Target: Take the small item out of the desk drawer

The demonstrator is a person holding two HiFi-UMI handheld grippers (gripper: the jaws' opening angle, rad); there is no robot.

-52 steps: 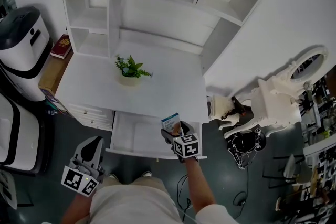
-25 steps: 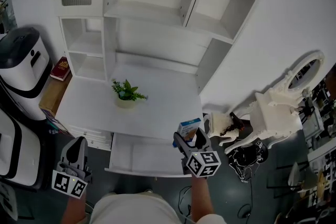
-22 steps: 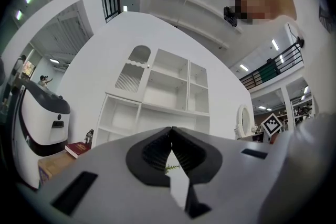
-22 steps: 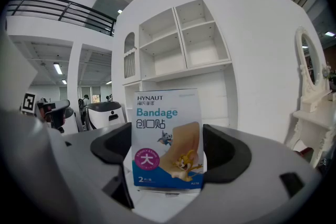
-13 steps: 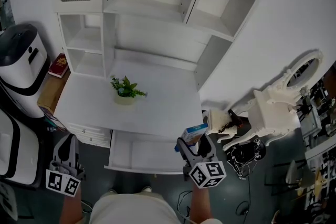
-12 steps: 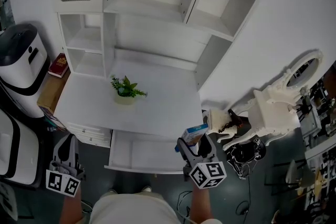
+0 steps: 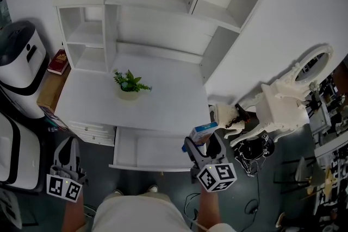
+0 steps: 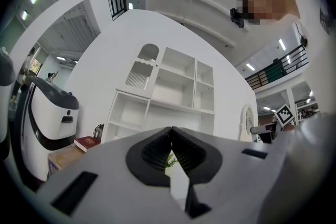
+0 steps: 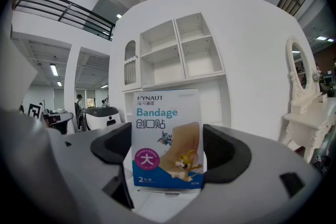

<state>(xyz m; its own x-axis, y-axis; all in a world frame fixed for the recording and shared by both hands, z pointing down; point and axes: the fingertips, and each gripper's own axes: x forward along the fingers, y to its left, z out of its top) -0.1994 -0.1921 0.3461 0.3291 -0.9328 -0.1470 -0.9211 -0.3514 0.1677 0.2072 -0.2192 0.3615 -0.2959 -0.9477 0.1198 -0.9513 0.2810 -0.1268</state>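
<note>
Right claw (image 7: 202,142) clamping bandage box (image 7: 203,130), at right edge of open drawer (image 7: 147,152)

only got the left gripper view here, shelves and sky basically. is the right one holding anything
observer: yes, the right gripper grips a bandage box, upright between its fingers.
operator: ok is the drawer open
observer: yes, the head view shows the drawer pulled out from under the desk.
operator: where's the box relative to it
observer: in the head view it shows over the drawer's right end, by the desk's front right corner.
</note>
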